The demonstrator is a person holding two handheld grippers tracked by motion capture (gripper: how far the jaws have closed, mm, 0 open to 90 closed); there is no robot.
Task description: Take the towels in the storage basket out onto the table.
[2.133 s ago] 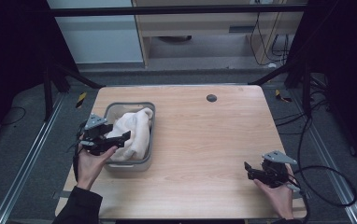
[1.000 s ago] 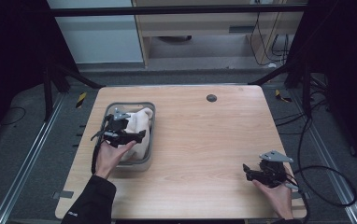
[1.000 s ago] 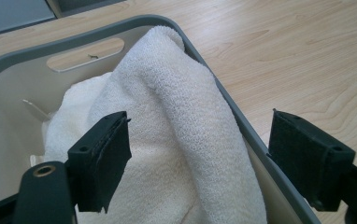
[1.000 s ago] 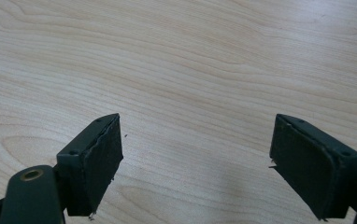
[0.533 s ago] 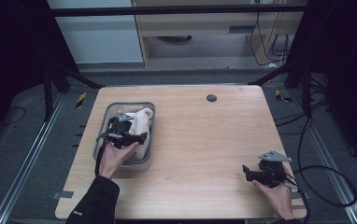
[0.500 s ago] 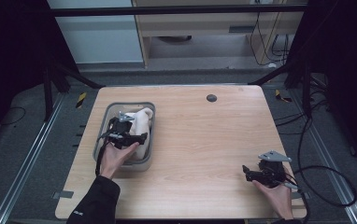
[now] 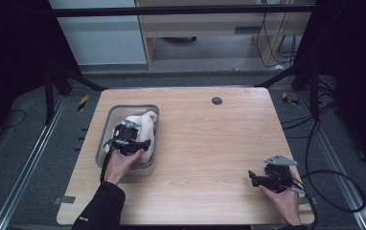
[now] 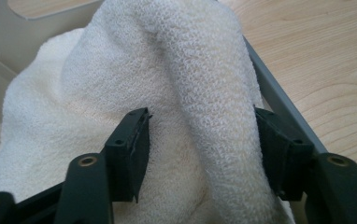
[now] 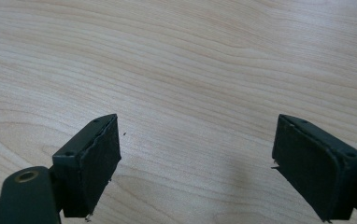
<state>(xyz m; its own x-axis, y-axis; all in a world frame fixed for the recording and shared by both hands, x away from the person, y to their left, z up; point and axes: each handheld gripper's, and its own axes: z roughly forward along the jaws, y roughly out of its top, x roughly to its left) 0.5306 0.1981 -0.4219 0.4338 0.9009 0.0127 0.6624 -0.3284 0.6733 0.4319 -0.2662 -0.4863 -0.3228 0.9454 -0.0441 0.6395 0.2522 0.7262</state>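
White terry towel [image 8: 176,84] lies heaped in the grey bin [image 7: 105,125] at nine o'clock on the table [image 7: 210,143]. Left gripper [image 8: 200,144] has moved in from the bin's edge, jaws wide astride a fold, likely about to pinch. Right gripper [image 9: 195,158] idles wide at five o'clock.

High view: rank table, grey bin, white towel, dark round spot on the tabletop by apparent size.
1. table, by far the largest
2. grey bin
3. white towel, lying inside the bin, partly covered by the left gripper
4. dark round spot, smallest
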